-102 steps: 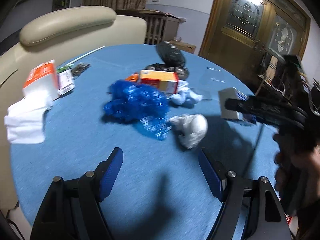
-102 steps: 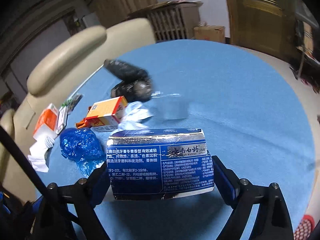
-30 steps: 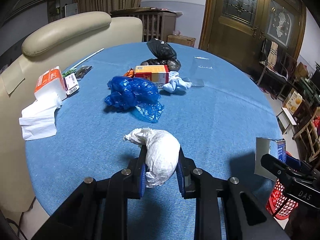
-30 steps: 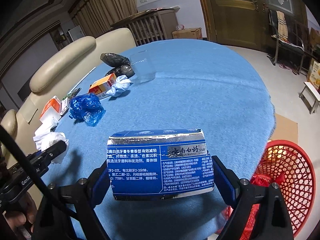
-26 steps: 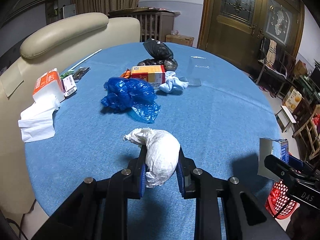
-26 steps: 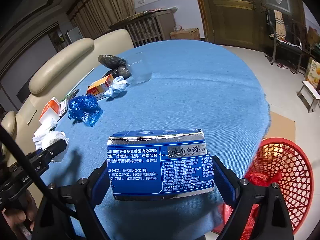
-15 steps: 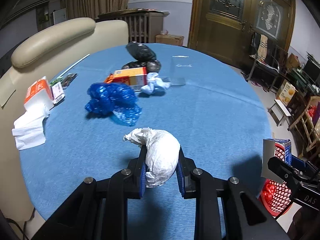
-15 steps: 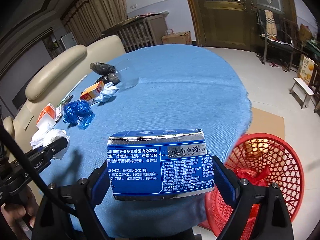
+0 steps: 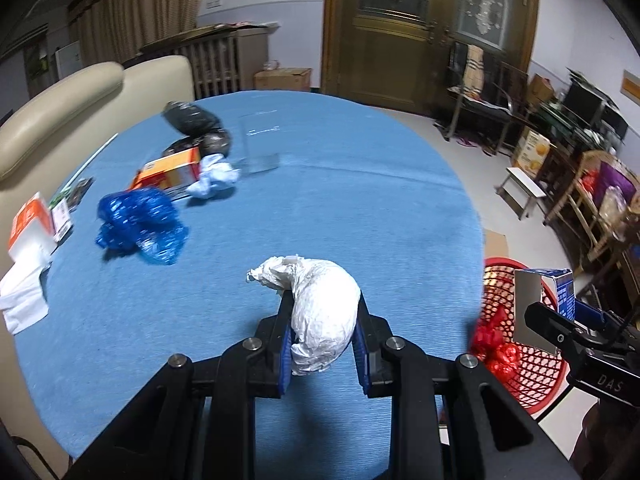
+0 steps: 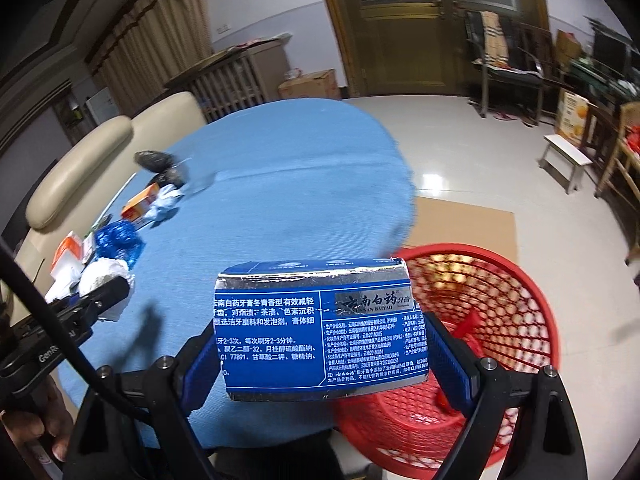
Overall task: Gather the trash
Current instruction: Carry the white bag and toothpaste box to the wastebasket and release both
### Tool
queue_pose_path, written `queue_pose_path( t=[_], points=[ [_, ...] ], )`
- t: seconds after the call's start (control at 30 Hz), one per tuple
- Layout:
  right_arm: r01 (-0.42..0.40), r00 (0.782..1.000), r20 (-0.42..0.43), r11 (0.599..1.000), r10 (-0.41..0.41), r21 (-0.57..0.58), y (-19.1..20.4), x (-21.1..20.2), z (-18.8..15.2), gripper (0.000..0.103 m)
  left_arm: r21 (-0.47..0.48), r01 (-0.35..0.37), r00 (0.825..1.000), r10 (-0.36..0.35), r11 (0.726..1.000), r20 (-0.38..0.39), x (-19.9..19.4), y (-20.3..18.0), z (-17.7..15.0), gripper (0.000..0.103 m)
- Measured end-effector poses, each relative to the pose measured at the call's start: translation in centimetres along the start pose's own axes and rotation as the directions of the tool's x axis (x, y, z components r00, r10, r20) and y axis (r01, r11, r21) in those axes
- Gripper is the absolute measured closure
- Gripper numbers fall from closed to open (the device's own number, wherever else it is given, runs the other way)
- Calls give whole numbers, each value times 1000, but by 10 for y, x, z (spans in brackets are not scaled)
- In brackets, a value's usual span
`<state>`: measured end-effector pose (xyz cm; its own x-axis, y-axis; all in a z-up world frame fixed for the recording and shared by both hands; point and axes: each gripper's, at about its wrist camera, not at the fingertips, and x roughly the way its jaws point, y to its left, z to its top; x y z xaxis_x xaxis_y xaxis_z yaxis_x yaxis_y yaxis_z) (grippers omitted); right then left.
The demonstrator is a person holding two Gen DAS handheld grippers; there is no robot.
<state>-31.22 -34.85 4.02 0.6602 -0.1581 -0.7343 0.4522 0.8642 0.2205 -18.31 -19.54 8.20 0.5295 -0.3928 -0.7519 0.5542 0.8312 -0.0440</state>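
My left gripper [image 9: 322,340] is shut on a crumpled white paper wad [image 9: 320,312], held above the near part of the blue round table [image 9: 340,208]. A blue toothpaste box [image 10: 320,328] fills my right gripper [image 10: 322,354], which is shut on its two ends, partly over the table's edge and the red mesh basket [image 10: 500,320] on the floor. In the left wrist view the red mesh basket [image 9: 516,364] stands beyond the table's right edge, with the toothpaste box [image 9: 544,300] over it. Red trash lies inside the basket.
Left on the table lie a blue plastic bag [image 9: 140,224], an orange box [image 9: 172,170], a pale blue wad [image 9: 214,178], black bags [image 9: 196,126], a clear cup [image 9: 260,146] and tissue packs [image 9: 28,232]. A cream sofa [image 9: 60,112] stands behind; stools and chairs crowd the right.
Both grippers have carried their loads rightward toward the table's edge. The red basket has come into fuller view below the toothpaste box; the table litter has slid left.
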Motion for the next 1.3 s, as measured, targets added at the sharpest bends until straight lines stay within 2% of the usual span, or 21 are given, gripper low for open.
queue_pose_path(
  t=[0.37,0.57,0.77,1.07,1.3],
  points=[
    [128,992,9,987,-129,95,-69,-19,-10,11,123,108,994,-109,987,1,1,-65,7,76],
    [184,983,-24,976,-182,114,-98,-17,-16,10,185,152,988,-153,971,-6,3,-100,10,76],
    [194,981,-57,969,-187,152,-120,-12,-27,10,219,172,985,-172,961,-19,7,-117,10,76],
    [208,977,-76,964,-197,169,-128,-7,-25,9,247,200,980,-198,948,-35,12,-138,11,76],
    [210,976,-96,960,-195,184,-135,-5,-27,9,253,247,969,-236,935,-75,22,-150,7,76]
  ],
)
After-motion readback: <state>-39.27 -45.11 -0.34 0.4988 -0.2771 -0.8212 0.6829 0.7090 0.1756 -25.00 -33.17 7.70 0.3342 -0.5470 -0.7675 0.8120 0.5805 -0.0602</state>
